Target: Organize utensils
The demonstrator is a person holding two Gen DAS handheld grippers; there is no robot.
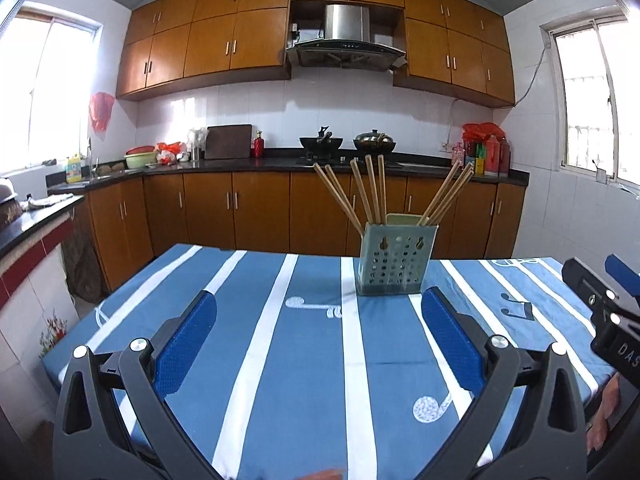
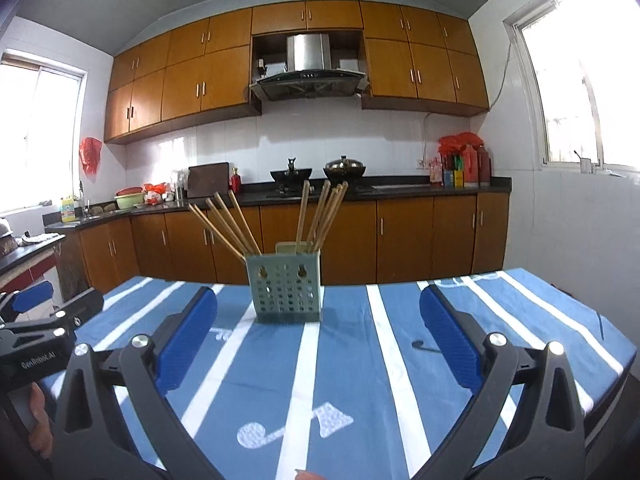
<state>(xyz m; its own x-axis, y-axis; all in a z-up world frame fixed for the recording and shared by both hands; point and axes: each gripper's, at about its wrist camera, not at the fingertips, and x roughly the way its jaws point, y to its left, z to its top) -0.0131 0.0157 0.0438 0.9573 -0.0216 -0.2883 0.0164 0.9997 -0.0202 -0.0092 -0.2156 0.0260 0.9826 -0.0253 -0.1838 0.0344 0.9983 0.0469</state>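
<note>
Left wrist view: the left gripper [image 1: 318, 312] is held wide apart over the striped tablecloth [image 1: 256, 360], grasping nothing. Beyond it the holder [image 1: 394, 260] stands upright, chopsticks [image 1: 370, 190] fanned upward and outward. The right gripper [image 2: 318, 312] is likewise spread, empty.

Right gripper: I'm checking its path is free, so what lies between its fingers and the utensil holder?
Only bare striped tablecloth lies between the right gripper and the utensil holder, as the right wrist view shows; nothing stands in that stretch.
</note>
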